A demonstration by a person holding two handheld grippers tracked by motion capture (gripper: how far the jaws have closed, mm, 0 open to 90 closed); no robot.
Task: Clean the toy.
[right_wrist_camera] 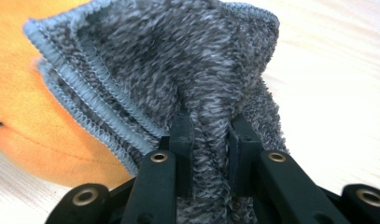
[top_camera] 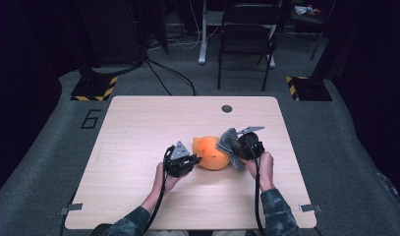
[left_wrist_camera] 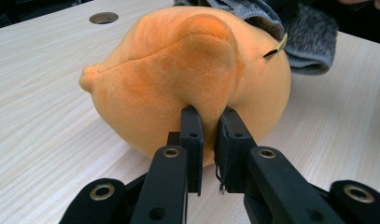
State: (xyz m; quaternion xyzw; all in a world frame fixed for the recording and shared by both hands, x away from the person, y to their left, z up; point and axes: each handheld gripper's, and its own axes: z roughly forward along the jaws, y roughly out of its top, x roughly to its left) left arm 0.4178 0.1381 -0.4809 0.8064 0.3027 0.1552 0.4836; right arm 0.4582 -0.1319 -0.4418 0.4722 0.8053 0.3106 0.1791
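A pale wooden table in a dim room with a grey carpet.
The table (top_camera: 138, 123) has a round hole (top_camera: 227, 108) near its far edge. Behind it stands a black folding chair (top_camera: 246, 37). Two yellow-black striped bases (top_camera: 94, 88) sit left and right on the carpet (top_camera: 50, 147), cables (top_camera: 170, 73) run between them, and the far corners are dark.

orange toy (left_wrist_camera: 178, 79): soft, short-piled plush, matt
grey cloth (right_wrist_camera: 197, 79): fuzzy knit, stitched ribbed edge
surface (top_camera: 138, 128): pale wood-grain laminate, smooth
hand-held gripper jaws: black matt plastic, metal rivets
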